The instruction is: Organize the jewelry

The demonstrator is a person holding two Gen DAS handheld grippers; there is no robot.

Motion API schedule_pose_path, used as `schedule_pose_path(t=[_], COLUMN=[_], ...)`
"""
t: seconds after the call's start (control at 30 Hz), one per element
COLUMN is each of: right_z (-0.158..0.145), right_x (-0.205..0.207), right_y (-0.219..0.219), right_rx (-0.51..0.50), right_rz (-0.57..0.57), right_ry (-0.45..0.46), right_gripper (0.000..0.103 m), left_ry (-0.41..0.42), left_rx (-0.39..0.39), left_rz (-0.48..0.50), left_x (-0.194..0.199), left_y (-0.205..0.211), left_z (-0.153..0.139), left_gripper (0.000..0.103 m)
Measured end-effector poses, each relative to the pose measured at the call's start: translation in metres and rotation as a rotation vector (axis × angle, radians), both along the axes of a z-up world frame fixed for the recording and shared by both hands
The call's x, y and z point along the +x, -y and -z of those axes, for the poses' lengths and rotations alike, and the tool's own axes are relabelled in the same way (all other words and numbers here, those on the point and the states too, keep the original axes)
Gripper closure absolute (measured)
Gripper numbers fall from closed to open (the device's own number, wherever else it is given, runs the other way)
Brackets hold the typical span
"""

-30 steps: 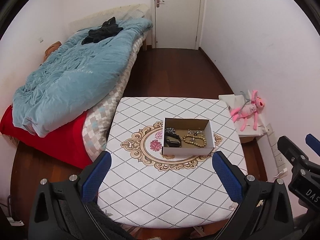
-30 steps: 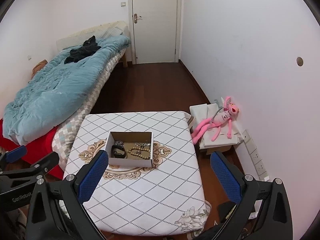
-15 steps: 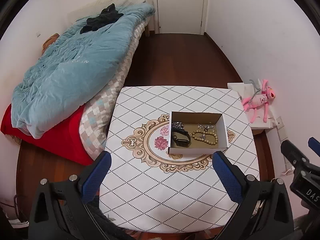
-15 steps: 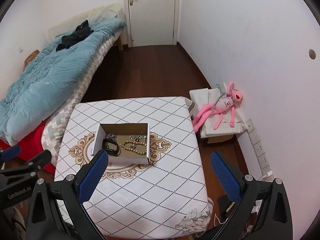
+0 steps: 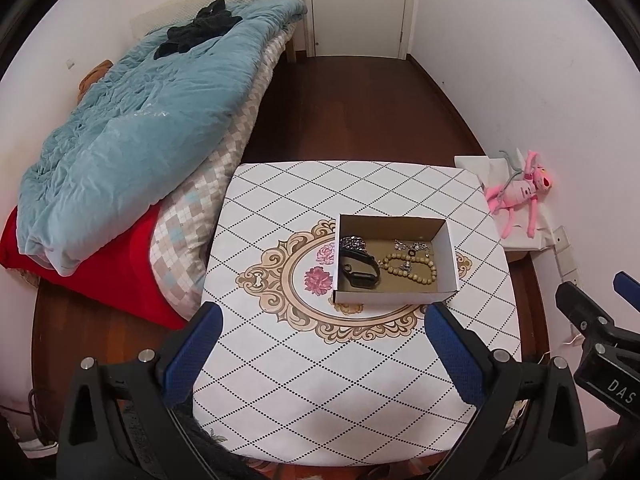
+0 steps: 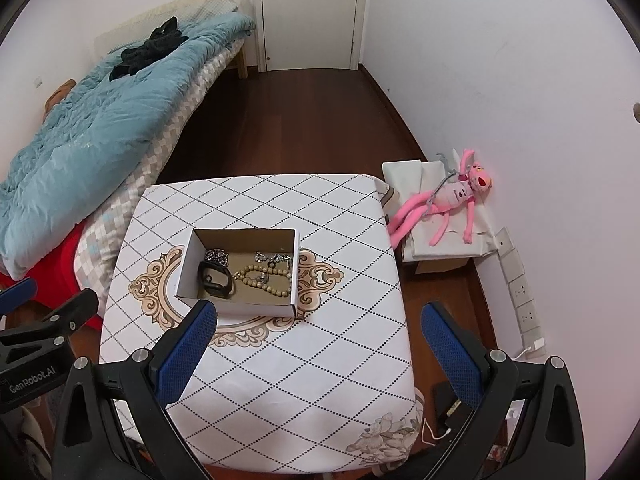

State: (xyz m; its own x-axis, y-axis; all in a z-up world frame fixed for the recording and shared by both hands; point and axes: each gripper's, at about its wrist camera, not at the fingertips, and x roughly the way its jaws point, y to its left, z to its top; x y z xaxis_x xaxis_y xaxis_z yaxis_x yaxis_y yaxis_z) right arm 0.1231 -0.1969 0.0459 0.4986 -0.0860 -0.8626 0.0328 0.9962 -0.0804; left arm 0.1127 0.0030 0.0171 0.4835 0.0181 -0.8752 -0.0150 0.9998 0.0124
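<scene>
A small open cardboard box [image 5: 447,246] [image 6: 188,260] sits on the white patterned table [image 5: 320,380] [image 6: 320,380]. Inside lie a black wristband [image 5: 360,272] [image 6: 216,280], a tan bead bracelet [image 5: 412,268] [image 6: 260,278], a silver chain [image 5: 354,243] [image 6: 217,256] and small silver pieces [image 5: 412,246] [image 6: 274,258]. My left gripper [image 5: 320,352] is open and empty, above the table's near side, short of the box. My right gripper [image 6: 318,352] is open and empty, above the table to the right of the box. Each gripper also shows at the edge of the other's view.
A bed with a blue duvet [image 5: 132,132] [image 6: 92,128] stands left of the table. A pink plush toy [image 5: 520,192] [image 6: 448,204] lies on a low white stand by the right wall. A white door [image 5: 356,4] is at the far end of dark wooden floor.
Both views have tilted downward and moved closer to the table. The box looks larger and nearer. Both grippers have stayed open.
</scene>
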Motion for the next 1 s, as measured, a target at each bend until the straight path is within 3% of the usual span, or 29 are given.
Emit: schedule_pose_path(t=[1.0], right_z=[0.01], right_x=[0.005], right_y=[-0.005], right_rx=[-0.01], right_rz=[-0.02], right_ry=[-0.045], right_gripper=[0.0], left_ry=[-0.014], left_rx=[-0.004], left_rz=[0.004], left_x=[0.0], left_y=[-0.004], left_z=[0.009], left_gripper=[0.0])
